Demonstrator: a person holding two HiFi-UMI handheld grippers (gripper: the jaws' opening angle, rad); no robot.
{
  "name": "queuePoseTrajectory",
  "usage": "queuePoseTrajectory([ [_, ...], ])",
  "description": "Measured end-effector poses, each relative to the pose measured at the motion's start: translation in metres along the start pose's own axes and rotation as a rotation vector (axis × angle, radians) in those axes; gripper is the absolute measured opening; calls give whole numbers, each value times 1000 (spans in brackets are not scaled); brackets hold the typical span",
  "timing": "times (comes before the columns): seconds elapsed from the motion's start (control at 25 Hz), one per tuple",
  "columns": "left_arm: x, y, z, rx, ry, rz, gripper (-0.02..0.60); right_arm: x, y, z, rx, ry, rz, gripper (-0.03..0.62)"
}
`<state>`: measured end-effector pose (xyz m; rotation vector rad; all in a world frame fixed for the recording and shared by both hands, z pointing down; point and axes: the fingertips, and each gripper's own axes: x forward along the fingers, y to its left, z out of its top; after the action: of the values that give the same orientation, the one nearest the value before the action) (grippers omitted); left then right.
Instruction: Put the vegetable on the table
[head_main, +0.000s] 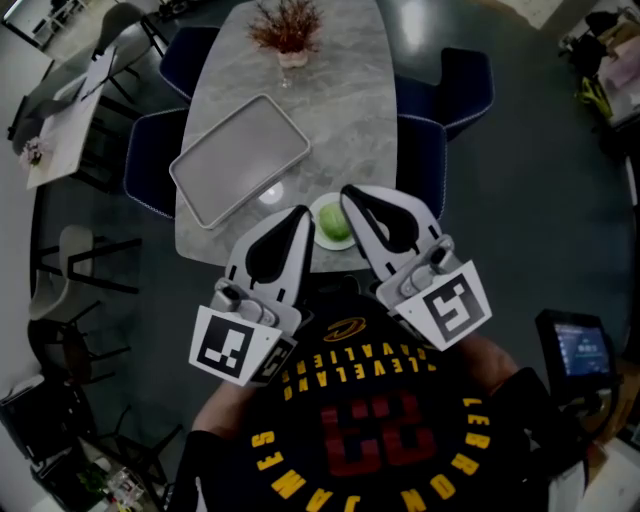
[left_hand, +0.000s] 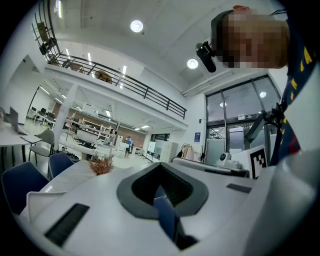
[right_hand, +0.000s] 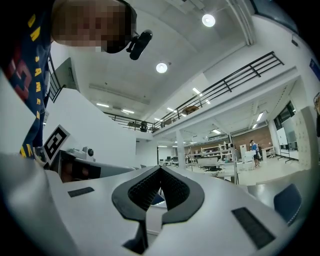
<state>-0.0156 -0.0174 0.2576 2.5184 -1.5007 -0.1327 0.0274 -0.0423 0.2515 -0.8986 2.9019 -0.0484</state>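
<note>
A round green vegetable (head_main: 334, 224) lies on a small white plate (head_main: 318, 212) at the near edge of the grey marble table (head_main: 340, 110). My left gripper (head_main: 301, 213) is held close to the person's chest, its tip just left of the plate, jaws together with nothing between them. My right gripper (head_main: 348, 191) points over the plate's right side, also shut and empty. In the left gripper view the left gripper (left_hand: 161, 168) aims level across the table. In the right gripper view the right gripper (right_hand: 160, 170) faces the hall. The vegetable is hidden in both gripper views.
A large pale tray (head_main: 240, 158) lies empty on the table's left half. A vase of dried reddish flowers (head_main: 288, 28) stands at the far end. Dark blue chairs (head_main: 420, 150) flank the table. A small screen (head_main: 575, 350) stands at the right.
</note>
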Motion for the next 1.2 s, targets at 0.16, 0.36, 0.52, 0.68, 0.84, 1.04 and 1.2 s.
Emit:
queuePoseTrajectory([
  [0.16, -6, -2, -3, -1, 2, 19, 0, -1, 5, -1, 5, 2, 21, 5],
  [0.36, -19, -1, -1, 4, 5, 50, 0, 0, 22, -1, -13, 14, 52, 5],
  [0.52, -22, -2, 1, 25, 9, 57, 0, 2, 27, -3, -20, 22, 69, 5],
  [0.68, -20, -4, -1, 31, 24, 49, 0, 2, 26, -2, -24, 22, 65, 5],
  [0.84, -17, -4, -4, 27, 40, 39, 0, 1, 25, -3, -19, 27, 56, 5],
  [1.04, -14, -5, -6, 22, 54, 27, 0, 1, 23, -6, -15, 41, 44, 5],
  [1.2, -14, -5, -4, 18, 54, 24, 0, -1, 23, -4, -17, 39, 37, 5],
])
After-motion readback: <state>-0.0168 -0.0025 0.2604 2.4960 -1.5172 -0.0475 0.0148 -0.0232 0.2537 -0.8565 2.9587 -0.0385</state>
